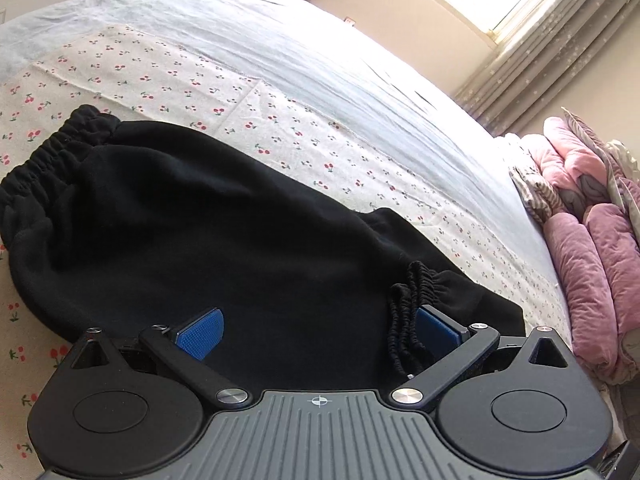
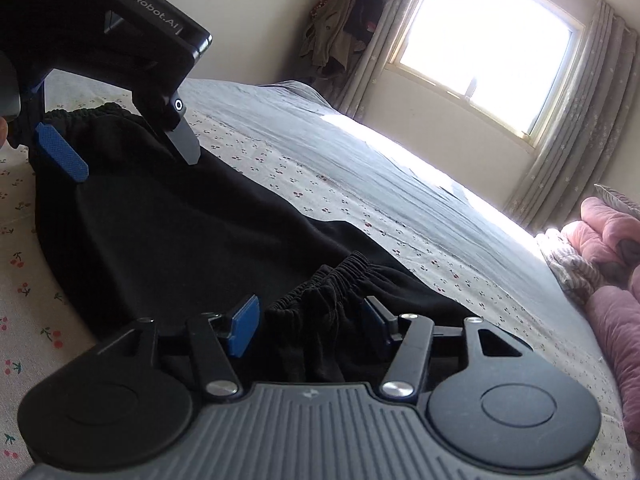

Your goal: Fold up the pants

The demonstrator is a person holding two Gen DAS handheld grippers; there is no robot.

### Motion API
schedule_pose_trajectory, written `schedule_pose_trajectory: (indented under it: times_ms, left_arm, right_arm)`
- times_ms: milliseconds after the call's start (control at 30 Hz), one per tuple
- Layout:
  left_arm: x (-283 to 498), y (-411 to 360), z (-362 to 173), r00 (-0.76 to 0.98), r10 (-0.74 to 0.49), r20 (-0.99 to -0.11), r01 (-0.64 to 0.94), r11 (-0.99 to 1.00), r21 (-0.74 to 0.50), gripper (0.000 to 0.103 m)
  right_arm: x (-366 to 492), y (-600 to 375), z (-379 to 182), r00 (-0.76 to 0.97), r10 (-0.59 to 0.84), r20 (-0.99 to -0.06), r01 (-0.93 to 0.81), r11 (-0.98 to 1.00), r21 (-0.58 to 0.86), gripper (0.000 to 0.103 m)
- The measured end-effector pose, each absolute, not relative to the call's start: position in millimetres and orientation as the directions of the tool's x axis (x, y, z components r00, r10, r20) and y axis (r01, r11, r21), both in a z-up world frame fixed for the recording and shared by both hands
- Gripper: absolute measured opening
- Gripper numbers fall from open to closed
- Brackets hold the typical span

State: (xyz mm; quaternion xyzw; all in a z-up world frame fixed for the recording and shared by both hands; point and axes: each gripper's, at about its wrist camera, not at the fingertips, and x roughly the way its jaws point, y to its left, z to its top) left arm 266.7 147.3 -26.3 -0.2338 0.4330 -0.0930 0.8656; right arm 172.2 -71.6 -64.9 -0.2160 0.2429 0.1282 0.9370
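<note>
Lying on the cherry-print sheet [image 1: 248,92], black sweatpants [image 1: 168,216] are already doubled: ankle cuffs [image 2: 320,284] rest on the body, waistband [image 1: 48,156] opposite. Left gripper [image 1: 316,330] spread, pinching nothing. Right gripper [image 2: 310,326] spread around the cuffs, pads clear. Another fold likely remains.

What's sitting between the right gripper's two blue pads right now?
In the right wrist view, the right gripper stands open around the bunched elastic cuffs of the black fleece pants; neither pad visibly presses them.
</note>
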Motion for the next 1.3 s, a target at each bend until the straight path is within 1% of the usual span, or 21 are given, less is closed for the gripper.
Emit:
schedule_pose_trajectory:
  times_ms: [100,133,167,200,267,400,467,533,567,600,667,767,800,867,967,1033,1133,1200,1233,1267,1300]
  left_arm:
    - [287.6,127.3,-43.0,0.559,-0.401,-0.726,-0.030,0.865,-0.500,0.102]
    - [293.5,121.0,-49.0,0.545,-0.410,-0.731,-0.020,0.865,-0.501,0.102]
    - [299.6,115.1,-55.1,0.528,-0.420,-0.738,-0.012,0.865,-0.501,0.102]
    - [305.6,109.2,-61.5,0.510,-0.423,-0.749,-0.016,0.866,-0.500,0.101]
    - [314.7,97.3,-71.4,0.495,-0.433,-0.753,-0.015,0.863,-0.506,0.100]
    - [321.2,79.4,-77.6,0.487,-0.510,-0.709,0.014,0.816,-0.578,0.099]
    - [324.6,73.6,-81.3,0.461,-0.576,-0.675,0.018,0.767,-0.641,0.099]
    - [326.3,67.3,-83.5,0.444,-0.607,-0.659,0.033,0.746,-0.665,0.099]
    - [327.3,62.9,-84.6,0.434,-0.613,-0.661,0.041,0.746,-0.665,0.099]
    - [328.8,59.7,-85.3,0.428,-0.614,-0.664,0.046,0.748,-0.662,0.097]
    - [333.3,54.1,-87.0,0.423,-0.608,-0.672,0.042,0.754,-0.655,0.096]
    - [337.4,50.4,-85.0,0.393,-0.597,-0.699,0.070,0.778,-0.625,0.091]
    - [337.8,52.7,-85.7,0.391,-0.601,-0.697,0.064,0.773,-0.631,0.088]
    - [338.2,58.9,-88.7,0.392,-0.614,-0.685,0.045,0.756,-0.653,0.083]
    - [335.3,58.7,-88.4,0.408,-0.591,-0.695,0.060,0.777,-0.626,0.070]
    - [334.6,53.1,-87.2,0.417,-0.564,-0.713,0.075,0.803,-0.591,0.051]
    - [335.7,48.4,-83.9,0.417,-0.536,-0.734,0.076,0.825,-0.560,0.029]
    - [336.8,41.4,-78.7,0.439,-0.491,-0.752,0.092,0.858,-0.506,0.022]
    - [337.0,38.8,-74.6,0.458,-0.467,-0.757,0.103,0.873,-0.477,0.020]
    - [337.7,36.0,-68.3,0.480,-0.447,-0.754,0.119,0.885,-0.449,0.019]
    - [337.7,35.7,-62.3,0.503,-0.450,-0.738,0.137,0.885,-0.445,0.018]
  right_arm:
    - [201.0,-90.9,-68.6,0.796,0.199,-0.571,-0.355,0.918,-0.175,0.043]
    - [209.0,-96.9,-71.2,0.776,0.213,-0.593,-0.346,0.931,-0.119,0.039]
    - [216.3,-103.1,-75.6,0.746,0.245,-0.619,-0.344,0.938,-0.043,0.019]
    - [220.2,-108.4,-79.8,0.710,0.301,-0.636,-0.367,0.930,0.031,0.004]
    - [209.8,-109.6,-76.8,0.734,0.301,-0.608,-0.354,0.934,0.034,0.000]
    - [187.8,-114.4,-72.0,0.779,0.306,-0.547,-0.329,0.942,0.058,0.000]
    - [183.3,-109.8,-79.1,0.782,0.294,-0.550,-0.333,0.943,0.032,0.000]
    - [185.2,-108.0,-83.7,0.770,0.311,-0.557,-0.351,0.936,0.037,0.005]
    - [185.8,-110.7,-81.2,0.761,0.336,-0.555,-0.360,0.930,0.071,0.012]
    - [186.3,-114.0,-78.8,0.755,0.358,-0.549,-0.363,0.926,0.105,0.015]
    - [192.4,-121.7,-73.6,0.751,0.374,-0.544,-0.344,0.925,0.161,0.015]
    - [206.8,-117.2,-76.8,0.742,0.317,-0.590,-0.295,0.946,0.136,0.014]
    - [210.0,-115.9,-77.1,0.735,0.336,-0.589,-0.305,0.940,0.155,0.000]
    - [208.1,-112.5,-74.5,0.732,0.352,-0.584,-0.306,0.935,0.180,0.000]
    - [188.8,-109.5,-67.0,0.746,0.351,-0.566,-0.292,0.936,0.196,0.000]
    - [185.4,-108.7,-69.1,0.739,0.366,-0.566,-0.305,0.930,0.203,0.000]
    - [185.3,-102.3,-81.7,0.716,0.377,-0.587,-0.391,0.914,0.110,0.000]
    - [188.5,-106.4,-80.8,0.707,0.397,-0.586,-0.397,0.908,0.136,0.000]
    - [188.8,-107.7,-78.7,0.702,0.402,-0.588,-0.393,0.907,0.151,0.000]
    - [188.4,-110.2,-75.4,0.707,0.403,-0.581,-0.391,0.907,0.153,0.022]
    - [186.7,-111.5,-73.3,0.721,0.388,-0.574,-0.382,0.914,0.138,0.051]
